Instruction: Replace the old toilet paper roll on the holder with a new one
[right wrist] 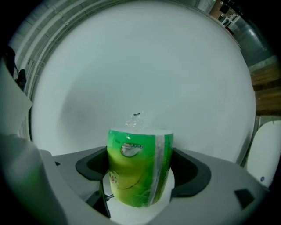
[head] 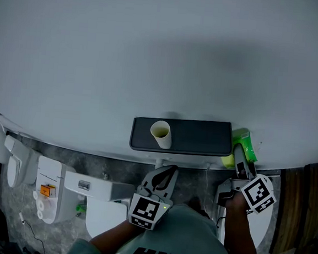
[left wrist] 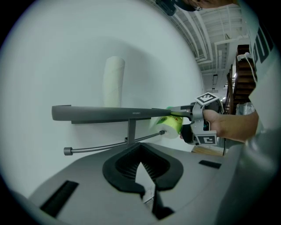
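Observation:
A dark shelf holder [head: 197, 137] is fixed to the white wall, with a thin bar [left wrist: 105, 146] under it. An empty cardboard tube [head: 161, 134] [left wrist: 113, 81] stands upright on the shelf. My right gripper [head: 240, 161] [right wrist: 140, 180] is shut on a new roll in green wrap [head: 244, 146] [right wrist: 138, 167], held at the shelf's right end. In the left gripper view the roll's [left wrist: 169, 125] white end face meets the bar's right tip. My left gripper [head: 164, 177] [left wrist: 142, 169] hovers below the shelf's middle, open, with nothing between its jaws.
A white toilet with its tank [head: 95, 193] stands below left, beside a unit with spare rolls [head: 42, 207]. Another white fixture [right wrist: 263, 149] sits low at the right, next to wooden panelling [head: 301, 208]. The person's torso fills the bottom of the head view.

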`<state>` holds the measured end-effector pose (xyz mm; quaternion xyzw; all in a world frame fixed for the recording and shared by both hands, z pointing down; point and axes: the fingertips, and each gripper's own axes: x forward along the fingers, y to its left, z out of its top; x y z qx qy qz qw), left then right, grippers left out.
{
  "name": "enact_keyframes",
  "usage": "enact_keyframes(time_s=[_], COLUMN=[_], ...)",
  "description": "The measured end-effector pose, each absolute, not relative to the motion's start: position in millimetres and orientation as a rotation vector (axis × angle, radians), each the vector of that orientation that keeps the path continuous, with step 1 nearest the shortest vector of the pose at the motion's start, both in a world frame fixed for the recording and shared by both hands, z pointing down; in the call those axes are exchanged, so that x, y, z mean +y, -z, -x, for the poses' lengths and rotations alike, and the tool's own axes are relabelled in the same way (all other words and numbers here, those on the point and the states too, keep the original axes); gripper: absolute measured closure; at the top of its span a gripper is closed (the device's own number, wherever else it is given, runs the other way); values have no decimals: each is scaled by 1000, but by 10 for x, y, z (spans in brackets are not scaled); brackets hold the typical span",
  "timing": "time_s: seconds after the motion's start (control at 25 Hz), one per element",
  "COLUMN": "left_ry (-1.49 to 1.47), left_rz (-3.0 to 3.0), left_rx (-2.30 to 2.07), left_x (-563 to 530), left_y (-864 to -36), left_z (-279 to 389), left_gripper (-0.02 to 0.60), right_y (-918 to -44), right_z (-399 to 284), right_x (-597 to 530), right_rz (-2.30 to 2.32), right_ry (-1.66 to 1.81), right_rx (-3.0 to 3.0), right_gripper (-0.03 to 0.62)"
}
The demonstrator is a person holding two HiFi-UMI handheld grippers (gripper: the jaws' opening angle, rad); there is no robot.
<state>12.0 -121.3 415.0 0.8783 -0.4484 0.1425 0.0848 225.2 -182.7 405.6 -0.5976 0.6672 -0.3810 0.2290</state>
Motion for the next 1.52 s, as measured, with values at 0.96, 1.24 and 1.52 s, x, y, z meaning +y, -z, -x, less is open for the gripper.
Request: enact_keyframes(time_s=[0.96,1.24,1.52], left_ry=[-425,-420,-413], left_rz=[-2608,-2601,-2593], left_rx=[-1369,-1382,-1405], left_x=[-1154,-1124,-1120], left_y=[-4175,-4152,-4147], left_z=[231,336,467], left_gripper=[578,578,578], right_y=[-4488,-4495,-4539], right_z=[-1844,-1668,-1483], right_x=[-1747,-1729,-1737], right_rz=[1321,1281,1242], right_ry=[1304,1324,1347], right_rx=[1444,1415,1393], right_gripper=[154,154,154])
